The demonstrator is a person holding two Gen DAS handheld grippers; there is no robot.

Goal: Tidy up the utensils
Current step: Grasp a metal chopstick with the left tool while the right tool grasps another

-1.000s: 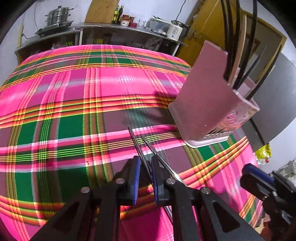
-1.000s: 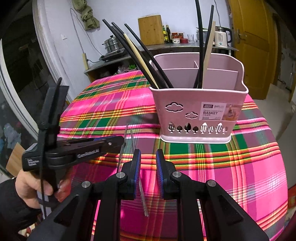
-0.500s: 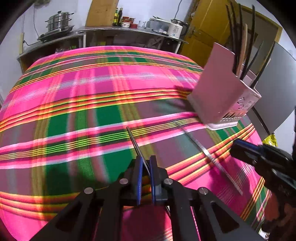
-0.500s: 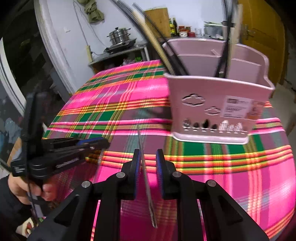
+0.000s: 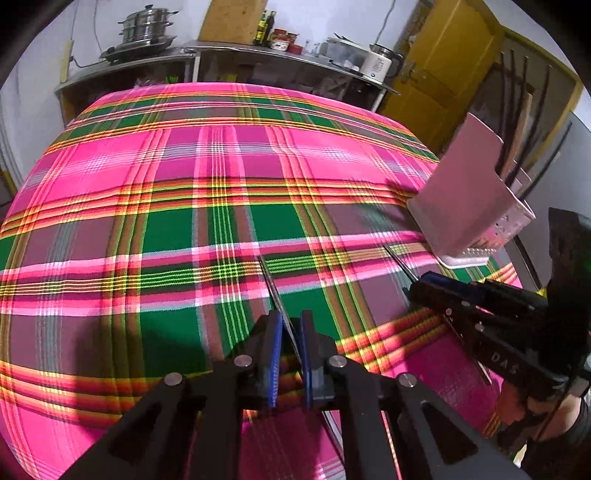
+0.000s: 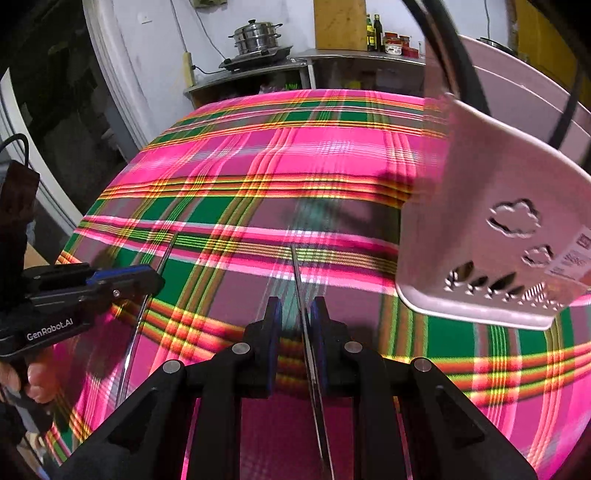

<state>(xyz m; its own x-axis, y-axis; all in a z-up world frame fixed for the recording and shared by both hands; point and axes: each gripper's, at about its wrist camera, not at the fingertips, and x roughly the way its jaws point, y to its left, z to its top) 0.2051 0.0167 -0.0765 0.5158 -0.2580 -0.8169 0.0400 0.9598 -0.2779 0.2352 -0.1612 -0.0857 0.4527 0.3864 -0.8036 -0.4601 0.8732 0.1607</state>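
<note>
My left gripper [image 5: 289, 325] is shut on a thin metal chopstick [image 5: 271, 284] that points forward over the plaid tablecloth [image 5: 184, 206]. My right gripper [image 6: 297, 314] holds a second metal chopstick [image 6: 299, 277] between its pads, with a small gap on the left side. The pink utensil basket [image 6: 491, 236] stands close at the right in the right wrist view, with several black chopsticks in it; it also shows in the left wrist view [image 5: 465, 199]. The right gripper appears in the left wrist view [image 5: 436, 284], and the left one in the right wrist view [image 6: 147, 277].
A steel counter [image 5: 221, 59] with a steamer pot [image 5: 147, 26], bottles and a kettle stands behind the table. A yellow door [image 5: 443, 74] is at the back right. The table edge falls away at the left [image 6: 96, 206].
The two chopsticks, which lay together, are now apart, one in each gripper. The right gripper has moved closer to the basket's left side. The left gripper has drawn back to the left.
</note>
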